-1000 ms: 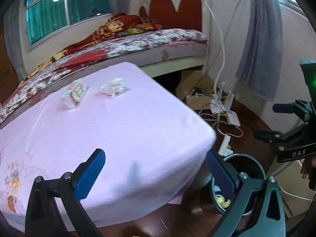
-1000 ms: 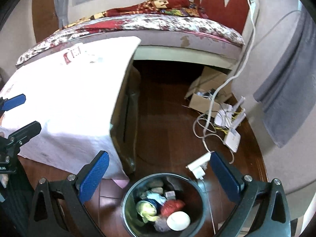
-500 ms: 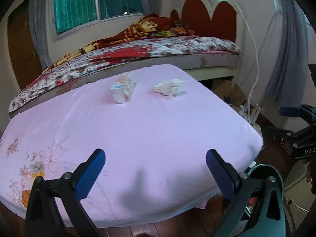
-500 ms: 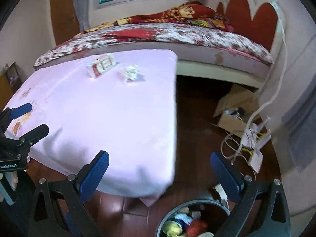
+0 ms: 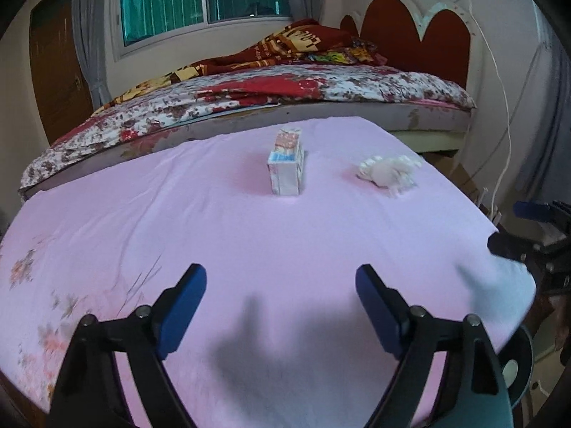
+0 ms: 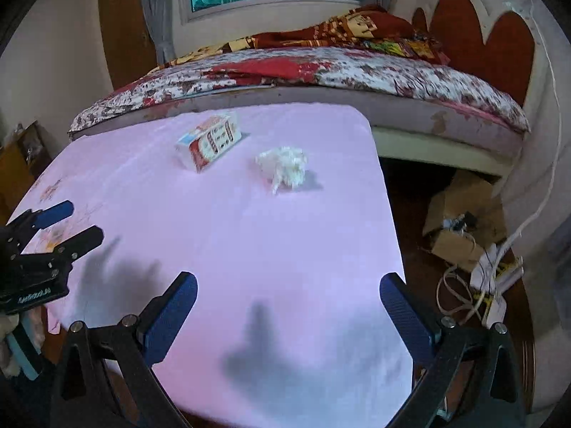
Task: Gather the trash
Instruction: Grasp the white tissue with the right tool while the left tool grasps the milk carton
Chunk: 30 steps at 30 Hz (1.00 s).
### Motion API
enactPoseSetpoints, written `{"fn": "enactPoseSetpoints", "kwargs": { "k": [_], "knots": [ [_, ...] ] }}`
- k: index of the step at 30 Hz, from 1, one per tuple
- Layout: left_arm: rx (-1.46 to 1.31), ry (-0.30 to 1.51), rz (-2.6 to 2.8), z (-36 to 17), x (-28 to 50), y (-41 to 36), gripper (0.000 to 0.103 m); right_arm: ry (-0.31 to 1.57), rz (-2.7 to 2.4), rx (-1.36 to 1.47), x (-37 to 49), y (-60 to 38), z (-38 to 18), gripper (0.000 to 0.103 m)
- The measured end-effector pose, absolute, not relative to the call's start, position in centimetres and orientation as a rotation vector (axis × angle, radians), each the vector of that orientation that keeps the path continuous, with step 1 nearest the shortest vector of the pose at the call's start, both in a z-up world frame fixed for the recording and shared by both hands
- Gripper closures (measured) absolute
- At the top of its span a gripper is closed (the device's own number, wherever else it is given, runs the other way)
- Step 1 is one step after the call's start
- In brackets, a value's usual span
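- Left wrist view: Two pieces of trash lie uncollected on the table covered with a pink cloth [image 5: 285, 249].
- The small red-and-white paper carton [image 5: 286, 164] sits at the far centre of the table, its short end toward the camera.
- The crumpled white tissue wad [image 5: 389, 173] lies to the right of the carton, near it but apart.
- The left gripper [image 5: 281, 299] hangs above the near part of the table. Its jaws stand wide apart, holding and touching nothing.
- The rim of a dark round bin [image 5: 517, 367] shows below the near right corner of the table, with one pale round item visible inside. Judgement: some trash is already binned; both table items remain.
- The right gripper [image 5: 528, 228] shows at the right edge, past the table corner.
- Right wrist view: The carton [image 6: 210, 141] lies on its long side at the far left of the table [image 6: 285, 249]; the tissue wad [image 6: 285, 167] lies to its right, near the far right edge.
- The right gripper [image 6: 288, 314] hangs above the near edge of the table. Its jaws are spread wide and empty.
- The left gripper [image 6: 60, 228] appears at the left, jaws apart, over the left side of the table.
- Judgement: the collection of these two items has not started; an approach to either is the remaining work.
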<state>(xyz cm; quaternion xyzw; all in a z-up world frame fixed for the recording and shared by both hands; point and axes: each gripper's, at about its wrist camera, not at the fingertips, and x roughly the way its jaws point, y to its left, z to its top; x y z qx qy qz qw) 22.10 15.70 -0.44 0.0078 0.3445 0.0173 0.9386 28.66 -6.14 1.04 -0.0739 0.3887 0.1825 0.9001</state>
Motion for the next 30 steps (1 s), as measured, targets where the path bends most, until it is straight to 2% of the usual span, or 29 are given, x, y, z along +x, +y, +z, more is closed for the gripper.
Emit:
{"fn": "enactPoseSetpoints", "kwargs": {
  "k": [3, 6, 11, 13, 15, 18, 22, 23, 24, 25, 26, 30],
  "knots": [
    [0.012, 0.704, 0.033, -0.9, 25.4, 15.8, 0.017, 0.81, 0.393, -0.171, 31.4, -5.5, 0.4, 0.001],
    [0.008, 0.705, 0.022, -1.3, 27.9, 15.8, 0.019, 0.835, 0.415, -0.18, 34.7, -4.4, -0.4, 0.015],
    [0.005, 0.726, -0.002, -2.2, 32.1, 15.7, 0.024, 0.88, 0.435, -0.225, 40.2, -1.7, -2.5, 0.018],
    [0.0, 0.742, -0.008, -2.7, 33.7, 15.7, 0.025, 0.899, 0.437, -0.239, 41.6, -1.1, -3.3, 0.028],
    [-0.012, 0.756, -0.013, -3.1, 34.8, 15.6, 0.028, 0.923, 0.448, -0.231, 43.3, -0.7, -4.1, 0.032],
    [-0.04, 0.786, -0.024, -3.6, 36.5, 15.9, 0.034, 0.915, 0.453, -0.222, 44.5, -0.5, -4.1, 0.034],
    [-0.044, 0.799, -0.012, -3.7, 37.9, 16.0, 0.036, 0.917, 0.458, -0.213, 45.6, -0.1, -3.9, 0.034],
    [-0.042, 0.811, -0.014, -3.8, 38.3, 15.9, 0.041, 0.917, 0.462, -0.218, 45.7, 0.2, -4.0, 0.035],
    [-0.042, 0.831, -0.022, -4.1, 38.6, 15.9, 0.051, 0.92, 0.464, -0.224, 45.8, 0.4, -4.1, 0.042],
    [-0.045, 0.859, -0.032, -4.4, 38.9, 15.8, 0.06, 0.915, 0.463, -0.238, 45.7, 0.7, -4.1, 0.056],
    [-0.055, 0.869, -0.048, -4.6, 39.0, 15.9, 0.067, 0.912, 0.469, -0.249, 45.6, 1.0, -4.0, 0.063],
    [-0.056, 0.848, -0.051, -4.1, 37.6, 16.0, 0.069, 0.894, 0.472, -0.254, 44.5, 1.0, -3.5, 0.064]
  ]
}}
